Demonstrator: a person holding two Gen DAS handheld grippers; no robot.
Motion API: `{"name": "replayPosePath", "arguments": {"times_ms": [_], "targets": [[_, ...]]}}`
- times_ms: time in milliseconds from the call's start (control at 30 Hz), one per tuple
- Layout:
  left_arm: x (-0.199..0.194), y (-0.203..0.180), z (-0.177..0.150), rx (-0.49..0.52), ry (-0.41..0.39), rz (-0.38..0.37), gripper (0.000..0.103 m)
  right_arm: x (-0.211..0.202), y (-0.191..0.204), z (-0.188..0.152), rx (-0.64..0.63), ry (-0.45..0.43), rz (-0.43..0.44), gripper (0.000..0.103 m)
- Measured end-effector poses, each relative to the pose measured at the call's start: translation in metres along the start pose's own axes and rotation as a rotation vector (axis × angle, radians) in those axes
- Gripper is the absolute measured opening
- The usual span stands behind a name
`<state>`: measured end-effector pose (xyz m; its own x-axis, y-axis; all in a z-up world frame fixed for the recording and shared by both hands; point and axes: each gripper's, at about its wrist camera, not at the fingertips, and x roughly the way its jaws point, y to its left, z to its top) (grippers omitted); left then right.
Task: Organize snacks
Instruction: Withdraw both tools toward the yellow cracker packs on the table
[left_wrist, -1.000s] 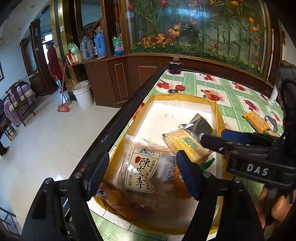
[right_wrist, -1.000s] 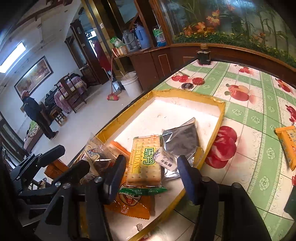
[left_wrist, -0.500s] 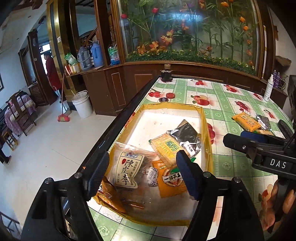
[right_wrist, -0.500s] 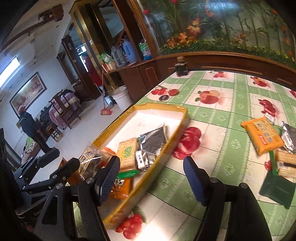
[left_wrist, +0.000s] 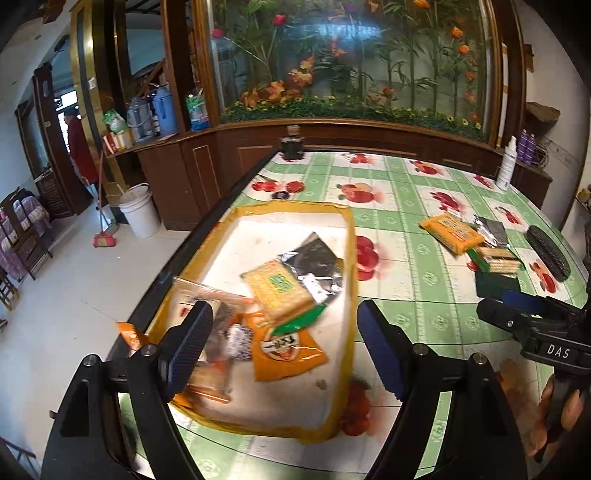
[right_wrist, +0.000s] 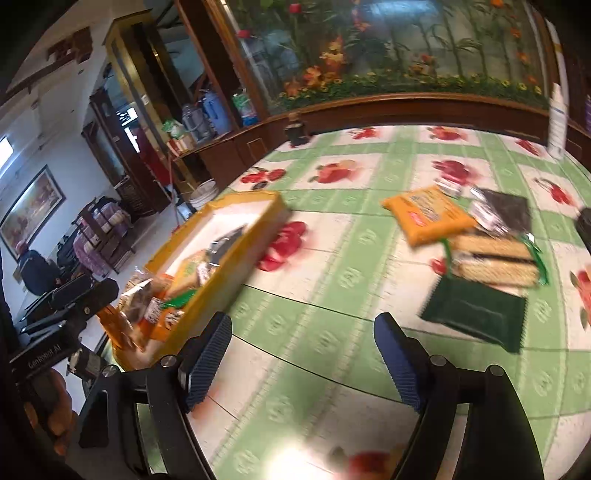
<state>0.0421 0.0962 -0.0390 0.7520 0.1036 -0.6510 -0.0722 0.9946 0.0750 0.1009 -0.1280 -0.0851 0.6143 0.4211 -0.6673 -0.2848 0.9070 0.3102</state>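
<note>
A yellow-rimmed tray (left_wrist: 351, 258) on the green fruit-print tablecloth holds a cracker pack (left_wrist: 277, 291), a dark foil pack (left_wrist: 314, 258), an orange pack (left_wrist: 288, 350) and a clear bag (left_wrist: 207, 295). My left gripper (left_wrist: 284, 347) hovers over the tray's near end, jaws opening, nothing between them. My right gripper (right_wrist: 303, 363) hangs over bare cloth to the right of the tray (right_wrist: 236, 254), jaws opening and empty. Ahead of it to the right lie loose snacks: an orange pack (right_wrist: 428, 214), a dark foil pack (right_wrist: 506, 212), a cracker pack (right_wrist: 495, 262) and a dark green pack (right_wrist: 476, 314).
A dark jar (left_wrist: 291, 146) stands at the table's far edge, a white bottle (left_wrist: 506, 166) at the far right. A black oblong object (left_wrist: 548, 253) lies right of the loose snacks. The tray sits by the table's left edge, above the floor with a bucket (left_wrist: 138, 214).
My right gripper has swung right, from over the tray to the cloth near the loose snacks, and its jaws have widened. The left gripper has drawn back from the tray and shifted right.
</note>
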Motion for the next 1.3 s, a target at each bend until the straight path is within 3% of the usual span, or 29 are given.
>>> {"name": "replayPosePath", "arguments": {"times_ms": [400,800,1000,1300], "targets": [[0.014,-0.058,-0.001,0.051,0.088,-0.150,0.081,-0.030,-0.086,-0.018,0.108,-0.013,-0.100,0.084],[0.051,-0.100,0.032,0.036,0.142,-0.231,0.081,-0.016,-0.128,0.009,0.160,-0.015,-0.106,0.085],[0.086,-0.133,0.063,0.008,0.150,-0.221,0.081,-0.001,-0.145,0.033,0.169,-0.024,-0.107,0.085],[0.158,-0.206,0.093,0.020,0.241,-0.222,0.080,0.009,-0.162,0.055,0.161,-0.026,-0.118,0.085]]}}
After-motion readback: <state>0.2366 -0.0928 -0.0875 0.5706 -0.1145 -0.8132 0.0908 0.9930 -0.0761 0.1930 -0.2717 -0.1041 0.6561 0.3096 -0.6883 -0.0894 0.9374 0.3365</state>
